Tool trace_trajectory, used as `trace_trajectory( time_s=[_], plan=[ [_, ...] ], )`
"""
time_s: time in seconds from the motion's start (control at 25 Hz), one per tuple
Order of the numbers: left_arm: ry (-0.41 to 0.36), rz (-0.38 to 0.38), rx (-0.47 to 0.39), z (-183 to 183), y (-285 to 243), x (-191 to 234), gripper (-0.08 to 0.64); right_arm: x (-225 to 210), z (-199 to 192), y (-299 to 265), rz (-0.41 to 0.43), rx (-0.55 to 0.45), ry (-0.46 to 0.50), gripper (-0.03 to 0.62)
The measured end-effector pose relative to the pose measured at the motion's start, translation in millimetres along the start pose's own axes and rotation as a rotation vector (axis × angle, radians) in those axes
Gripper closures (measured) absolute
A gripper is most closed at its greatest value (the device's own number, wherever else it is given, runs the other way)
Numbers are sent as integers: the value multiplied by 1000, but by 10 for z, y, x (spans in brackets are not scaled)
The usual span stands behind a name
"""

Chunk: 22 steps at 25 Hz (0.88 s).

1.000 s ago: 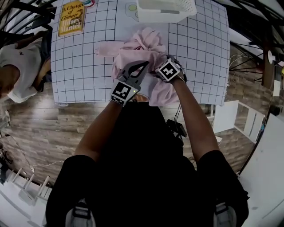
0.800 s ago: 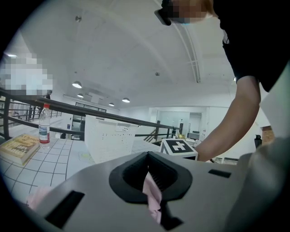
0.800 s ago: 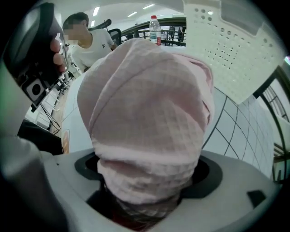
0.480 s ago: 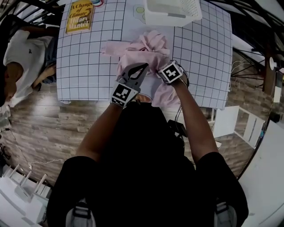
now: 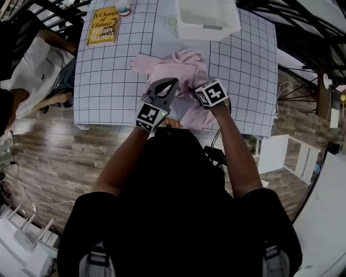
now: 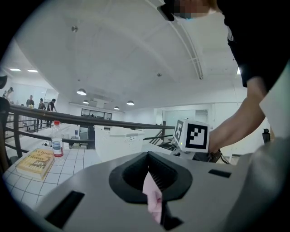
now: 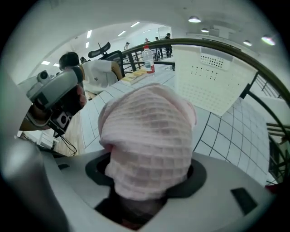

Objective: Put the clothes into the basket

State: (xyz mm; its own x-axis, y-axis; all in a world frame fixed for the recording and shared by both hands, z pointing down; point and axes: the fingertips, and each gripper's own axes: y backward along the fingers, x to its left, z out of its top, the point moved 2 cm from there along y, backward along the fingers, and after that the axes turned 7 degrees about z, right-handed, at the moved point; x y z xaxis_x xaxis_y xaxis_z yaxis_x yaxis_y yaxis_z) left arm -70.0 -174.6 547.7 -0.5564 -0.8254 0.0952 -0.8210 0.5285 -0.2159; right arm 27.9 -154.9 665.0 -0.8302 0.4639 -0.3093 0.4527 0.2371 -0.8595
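Observation:
A pink waffle-knit garment (image 5: 178,73) lies bunched on the gridded table (image 5: 108,81), below the white basket (image 5: 208,19) at the far edge. My left gripper (image 5: 173,82) is over the garment's near left side, shut on a thin fold of pink cloth (image 6: 153,199). My right gripper (image 7: 146,188) sits under its marker cube (image 5: 212,93) at the garment's right. Its jaws have just been closing and now clamp a thick wad of the cloth (image 7: 147,136). The basket wall (image 7: 213,81) stands just beyond the wad.
A yellow book (image 5: 104,26) and a plastic bottle (image 5: 123,6) sit at the table's far left corner. A small green item (image 5: 172,21) lies beside the basket. A person (image 5: 38,62) sits off the left edge. White furniture (image 5: 275,143) stands on the floor to the right.
Both grippers have risen a little, the right more. The right jaws closed on the pink cloth, and the part hanging over the near table edge has been drawn up.

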Motion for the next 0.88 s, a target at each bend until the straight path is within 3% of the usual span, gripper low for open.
trace_trajectory(
  time_s=[0.88],
  plan=[
    [-54,67,-115,976,75,141,557,176,744,1259,-84,-110,-2,293]
  ],
)
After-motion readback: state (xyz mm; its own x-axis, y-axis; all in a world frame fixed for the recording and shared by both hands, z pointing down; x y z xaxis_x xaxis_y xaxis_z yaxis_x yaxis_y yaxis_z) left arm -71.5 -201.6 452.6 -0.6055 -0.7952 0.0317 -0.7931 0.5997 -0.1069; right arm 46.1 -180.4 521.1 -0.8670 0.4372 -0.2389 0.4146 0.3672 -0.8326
